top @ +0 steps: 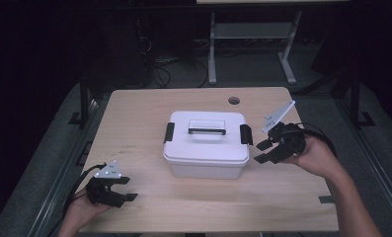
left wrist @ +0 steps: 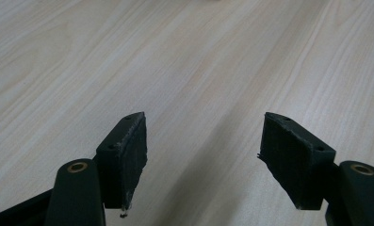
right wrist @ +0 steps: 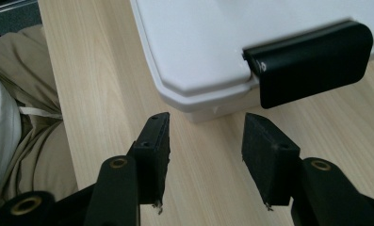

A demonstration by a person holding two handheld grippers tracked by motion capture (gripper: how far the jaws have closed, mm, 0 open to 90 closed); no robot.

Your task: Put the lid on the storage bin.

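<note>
White lidded box (top: 206,143) latched; contents hidden.

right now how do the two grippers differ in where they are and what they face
The left gripper sits low near the table's front left corner, far from the white box; the right gripper is raised beside the box's right end. The left one's own view faces bare wood; the right one's faces the box's black latch. Both have open jaws with nothing between them.
</note>
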